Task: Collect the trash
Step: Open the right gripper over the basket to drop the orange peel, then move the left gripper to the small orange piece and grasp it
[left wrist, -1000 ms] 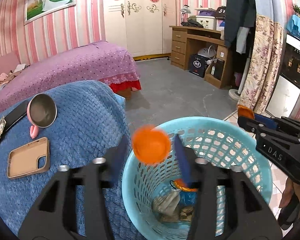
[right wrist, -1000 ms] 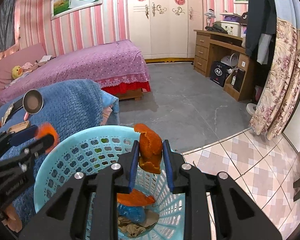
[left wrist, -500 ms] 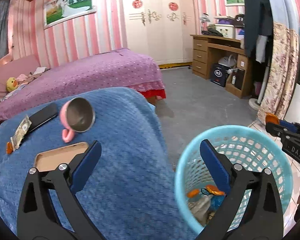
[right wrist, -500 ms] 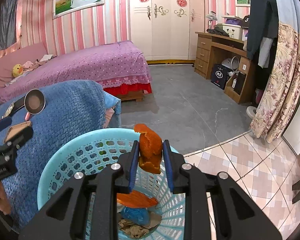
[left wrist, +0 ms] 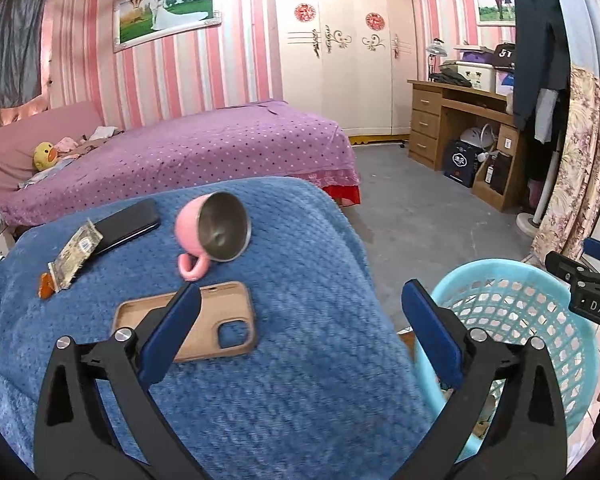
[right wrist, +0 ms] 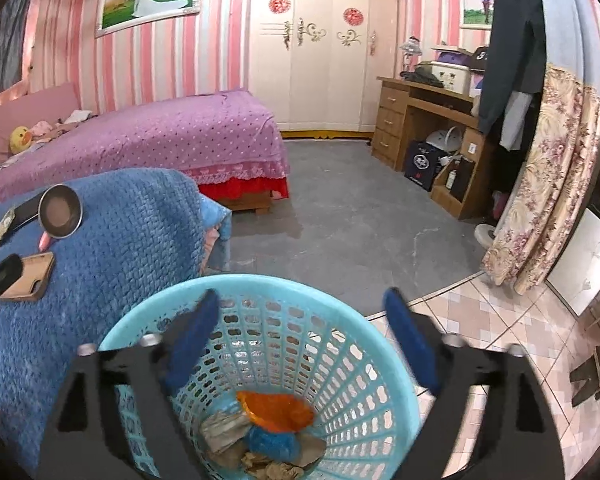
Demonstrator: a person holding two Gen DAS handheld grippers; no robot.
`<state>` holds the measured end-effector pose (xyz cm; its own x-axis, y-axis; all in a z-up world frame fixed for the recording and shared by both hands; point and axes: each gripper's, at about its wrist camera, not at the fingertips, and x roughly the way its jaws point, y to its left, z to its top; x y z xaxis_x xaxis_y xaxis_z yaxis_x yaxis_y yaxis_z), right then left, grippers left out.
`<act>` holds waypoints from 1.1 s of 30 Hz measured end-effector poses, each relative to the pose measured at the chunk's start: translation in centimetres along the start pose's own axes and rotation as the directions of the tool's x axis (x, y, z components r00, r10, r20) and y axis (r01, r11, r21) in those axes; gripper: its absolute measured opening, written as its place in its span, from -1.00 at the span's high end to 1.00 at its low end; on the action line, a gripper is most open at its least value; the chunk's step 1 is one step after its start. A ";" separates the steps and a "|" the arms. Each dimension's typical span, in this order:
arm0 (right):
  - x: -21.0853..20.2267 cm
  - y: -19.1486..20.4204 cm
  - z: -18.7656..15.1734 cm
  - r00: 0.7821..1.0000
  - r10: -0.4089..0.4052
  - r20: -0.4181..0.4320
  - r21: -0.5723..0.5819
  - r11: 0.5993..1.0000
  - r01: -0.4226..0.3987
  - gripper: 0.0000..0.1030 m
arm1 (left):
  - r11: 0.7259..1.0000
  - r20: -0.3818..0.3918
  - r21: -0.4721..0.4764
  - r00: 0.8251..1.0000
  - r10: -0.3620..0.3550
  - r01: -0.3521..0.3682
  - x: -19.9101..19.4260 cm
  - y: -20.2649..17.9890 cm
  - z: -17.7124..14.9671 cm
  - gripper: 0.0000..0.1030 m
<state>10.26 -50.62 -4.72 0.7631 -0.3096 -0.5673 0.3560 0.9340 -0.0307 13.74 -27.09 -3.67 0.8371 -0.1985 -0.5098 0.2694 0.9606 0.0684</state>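
My left gripper [left wrist: 300,306] is open with nothing between its blue pads, above the blue blanket [left wrist: 300,380] near a tan phone case [left wrist: 224,320]. A crumpled wrapper [left wrist: 76,254] and a small orange scrap [left wrist: 45,286] lie at the blanket's far left. My right gripper [right wrist: 300,304] hangs over the light blue basket [right wrist: 260,282]; its jaws are opening and nothing is between them. Orange peel [right wrist: 276,406] lies in the basket on blue and brown rubbish. In the left wrist view the basket [left wrist: 520,272] stands at the right.
A pink cup [left wrist: 208,232] lies on its side beside a black phone [left wrist: 128,226] on the blanket. Behind it is a purple bed [left wrist: 204,148]. A wooden desk [right wrist: 428,120], hanging clothes and a floral curtain [right wrist: 548,184] line the right side. Grey floor [right wrist: 340,216] lies between.
The left gripper opened, dropped its orange piece into the basket and swung left over the blanket. The right gripper opened, and the orange peel it held now lies in the basket.
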 end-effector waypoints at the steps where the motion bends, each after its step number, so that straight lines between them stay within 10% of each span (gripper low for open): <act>1: 0.1 0.3 0.1 1.000 -0.003 -0.003 0.002 1.000 0.003 -0.75 | 1.000 0.001 -0.003 1.000 0.005 -0.005 -0.1 0.5 0.0 -0.89; 18: 1.3 7.3 1.1 0.997 0.080 -0.003 0.067 0.995 -0.079 -0.91 | 0.986 -0.006 -0.015 0.986 0.166 -0.166 -0.3 14.3 -0.3 -0.89; 33: 2.1 19.3 0.6 0.974 0.224 -0.023 -0.016 0.974 -0.225 -0.91 | 0.932 -0.169 -0.173 0.941 0.292 -0.320 3.7 30.1 -3.1 -0.89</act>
<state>19.02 -33.37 -5.96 0.8108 -0.0879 -0.5787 0.1667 0.9824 0.0844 23.51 1.66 -6.16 0.7861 0.1262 -0.6050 -0.0991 0.9920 0.0782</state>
